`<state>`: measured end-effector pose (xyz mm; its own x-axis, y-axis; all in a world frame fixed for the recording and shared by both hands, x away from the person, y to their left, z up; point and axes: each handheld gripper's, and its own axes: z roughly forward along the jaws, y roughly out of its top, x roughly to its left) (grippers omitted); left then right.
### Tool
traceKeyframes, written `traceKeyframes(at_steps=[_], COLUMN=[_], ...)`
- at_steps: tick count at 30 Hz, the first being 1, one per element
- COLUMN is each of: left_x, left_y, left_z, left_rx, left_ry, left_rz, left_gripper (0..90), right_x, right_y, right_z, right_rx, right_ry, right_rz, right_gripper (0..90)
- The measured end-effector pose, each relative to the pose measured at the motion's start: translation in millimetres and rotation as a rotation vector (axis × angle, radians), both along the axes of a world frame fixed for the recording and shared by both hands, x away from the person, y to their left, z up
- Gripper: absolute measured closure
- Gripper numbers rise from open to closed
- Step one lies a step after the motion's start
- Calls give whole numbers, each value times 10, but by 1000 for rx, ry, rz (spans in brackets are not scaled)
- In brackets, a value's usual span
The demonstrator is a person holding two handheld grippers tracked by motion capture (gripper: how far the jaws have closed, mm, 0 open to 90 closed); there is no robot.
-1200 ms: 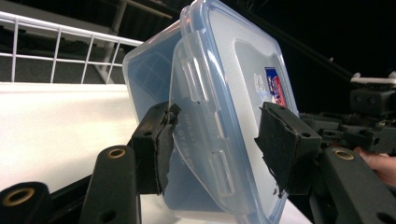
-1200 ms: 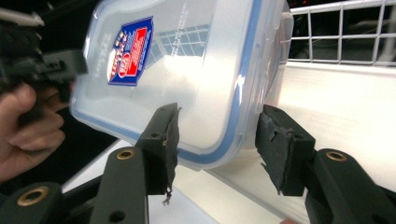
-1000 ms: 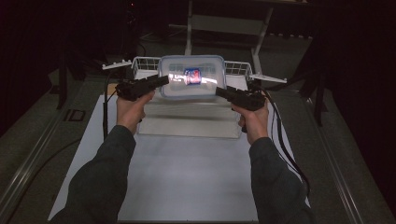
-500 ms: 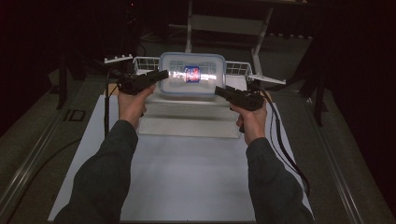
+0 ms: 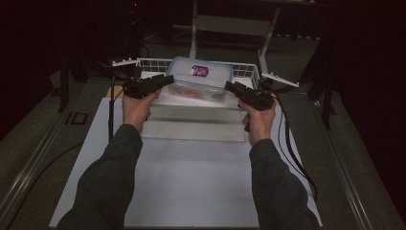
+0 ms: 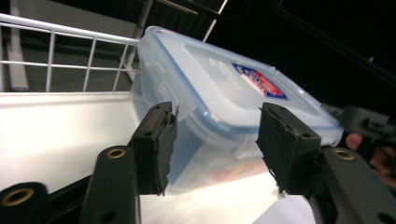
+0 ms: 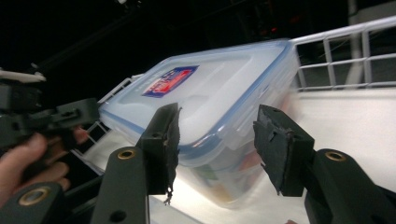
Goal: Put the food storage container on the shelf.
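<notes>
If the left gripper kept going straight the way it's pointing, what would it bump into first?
Most likely the clear plastic container. In the left gripper view it sits right ahead of the left gripper, its lidded edge between the open jaws. Depth is hard to judge, but nothing else seems to stand in between.

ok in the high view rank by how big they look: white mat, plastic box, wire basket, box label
1. white mat, largest by far
2. wire basket and plastic box: unsure, since the box hides much of the basket, though the basket's rim spans wider
3. box label, smallest
</notes>
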<state>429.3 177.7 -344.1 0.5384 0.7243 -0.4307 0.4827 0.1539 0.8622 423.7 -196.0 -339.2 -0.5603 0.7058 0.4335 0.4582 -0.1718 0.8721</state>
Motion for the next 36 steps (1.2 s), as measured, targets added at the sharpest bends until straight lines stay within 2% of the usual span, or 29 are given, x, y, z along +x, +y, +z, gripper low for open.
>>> traceKeyframes(at_steps=[3, 4, 5, 6, 7, 9, 10, 12, 14, 17, 18, 20, 21, 24, 26, 28, 30, 33, 36], left_x=[-25, -39, -54, -72, -92, -117, -171, -216, -303, -428, -458, -547, -604, -738, -855, -952, -1068, -1239, -1376], left_y=[56, 86, 108, 127, 146, 162, 185, 194, 213, 220, 225, 235, 238, 246, 246, 242, 252, 260, 278], left_z=[6, 16, 26, 39, 54, 73, 109, 133, 153, 174, 176, 183, 193, 208, 210, 200, 164, 98, 5], left_rx=[15, 20, 33, 45, 53, 59, 93, 110, 95, 93, 95, 104, 121, 150, 201, 231, 229, 263, 318], left_ry=[-1, 2, -1, -7, -11, -16, -29, -38, -56, -81, -85, -107, -121, -154, -174, -177, -183, -193, -181], left_rz=[6, 10, 11, 10, 6, 3, -10, -21, -35, -55, -61, -68, -70, -73, -76, -79, -94, -93, -91], left_gripper=[473, 473, 473, 473, 473, 472, 471, 470, 471, 470, 467, 463, 459, 455, 450, 445, 444, 442, 438], right_x=[-27, -69, -69, -104, -104, -142, -171, -212, -257, -345, -384, -441, -474, -576, -663, -727, -808, -905, -1004], right_y=[-23, -51, -51, -75, -75, -97, -109, -120, -126, -128, -127, -124, -122, -107, -74, -46, -5, 48, 89], right_z=[22, 51, 51, 71, 71, 93, 107, 124, 137, 149, 155, 163, 169, 165, 145, 128, 103, 57, 12], right_rx=[-26, -76, -76, -122, -122, -172, -204, -245, -287, -382, -418, -458, -479, -520, -558, -582, -600, -633, -657], right_ry=[-14, -33, -33, -48, -48, -61, -72, -84, -95, -117, -120, -126, -125, -120, -127, -127, -123, -115, -127], right_rz=[-5, 1, 1, 4, 4, 11, 15, 25, 36, 55, 63, 72, 73, 90, 108, 133, 167, 201, 218], right_gripper=[502, 503, 503, 504, 504, 505, 504, 502, 497, 485, 476, 451, 437, 415, 403, 389, 375, 359, 342])
